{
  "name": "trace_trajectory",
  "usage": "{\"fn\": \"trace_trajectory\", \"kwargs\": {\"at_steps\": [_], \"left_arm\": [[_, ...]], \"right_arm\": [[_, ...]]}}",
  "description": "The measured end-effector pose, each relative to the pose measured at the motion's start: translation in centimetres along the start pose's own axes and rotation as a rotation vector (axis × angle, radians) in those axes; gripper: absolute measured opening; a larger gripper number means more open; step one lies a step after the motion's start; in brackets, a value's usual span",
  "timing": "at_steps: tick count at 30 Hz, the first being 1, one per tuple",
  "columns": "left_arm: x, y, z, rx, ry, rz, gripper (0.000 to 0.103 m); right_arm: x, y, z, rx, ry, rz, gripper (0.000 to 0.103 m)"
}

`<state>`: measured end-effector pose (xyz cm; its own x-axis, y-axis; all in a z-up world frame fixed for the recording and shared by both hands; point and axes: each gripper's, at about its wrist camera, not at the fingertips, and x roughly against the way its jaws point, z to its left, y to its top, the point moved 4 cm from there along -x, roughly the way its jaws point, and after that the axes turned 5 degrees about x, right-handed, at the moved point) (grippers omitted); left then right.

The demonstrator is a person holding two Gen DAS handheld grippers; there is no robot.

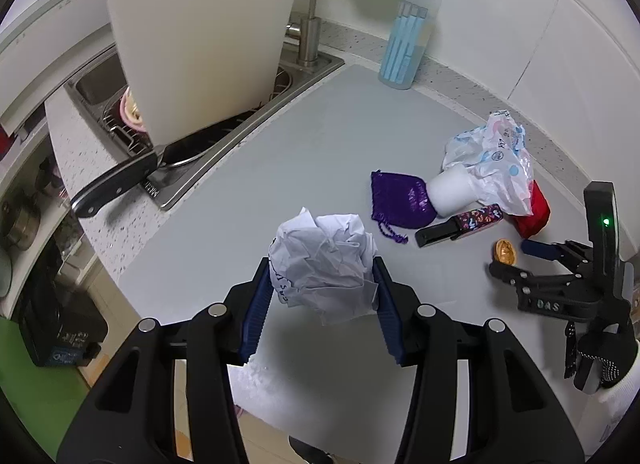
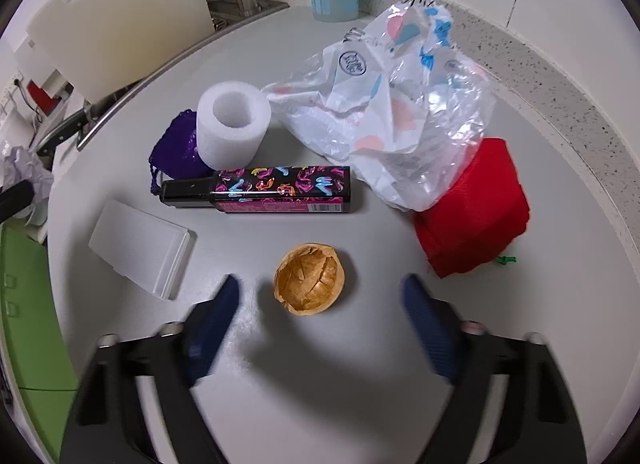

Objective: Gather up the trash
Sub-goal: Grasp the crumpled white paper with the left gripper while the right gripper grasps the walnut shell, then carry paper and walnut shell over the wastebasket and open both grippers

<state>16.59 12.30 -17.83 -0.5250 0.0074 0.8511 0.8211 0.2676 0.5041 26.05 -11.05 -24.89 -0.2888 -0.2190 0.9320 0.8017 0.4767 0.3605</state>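
- The left tool (image 1: 322,280) is gripping a crumpled ball of white paper (image 1: 324,260) between its blue pads (image 1: 258,304); the ball is bulging above and in front of the pads and is hanging above the grey worktop (image 1: 320,124), its shadow falling below it.
- The right tool (image 2: 320,296) is standing open, its blurred blue fingers (image 2: 218,312) straddling a walnut shell half (image 2: 309,279) without touching it.
- Judgement: the step in hand is taking the shell. The fingers are needing to come down level with the rim, one on each side, and close gently, since a thin shell may be cracking or skidding on the smooth surface.
- The shell is lying hollow side up, golden brown, with a cracked inner face and a chipped rim.
- It is sitting apart from its neighbours: a patterned black lighter (image 2: 260,189) beyond it, a white plastic lid (image 2: 140,250) to its left, a red mesh pouch (image 2: 474,208) to its right.
- Farther out, a white foam ring (image 2: 234,130) is touching a purple drawstring pouch (image 2: 180,152), and a crumpled printed plastic bag (image 2: 392,104) is overlapping the red pouch.
- No trash container is showing in either view.
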Motion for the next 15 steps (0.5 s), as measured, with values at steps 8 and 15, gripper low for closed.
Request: {"fn": "trace_trajectory", "kwargs": {"at_steps": [8, 15], "left_arm": [[0.3, -0.8, 0.7, 0.023, 0.004, 0.005, 0.049], [1.5, -1.2, 0.5, 0.033, -0.009, -0.008, 0.049]], "right_arm": [[0.1, 0.2, 0.2, 0.017, -0.028, -0.009, 0.033], [2.4, 0.0, 0.3, 0.028, -0.029, -0.038, 0.033]]}}
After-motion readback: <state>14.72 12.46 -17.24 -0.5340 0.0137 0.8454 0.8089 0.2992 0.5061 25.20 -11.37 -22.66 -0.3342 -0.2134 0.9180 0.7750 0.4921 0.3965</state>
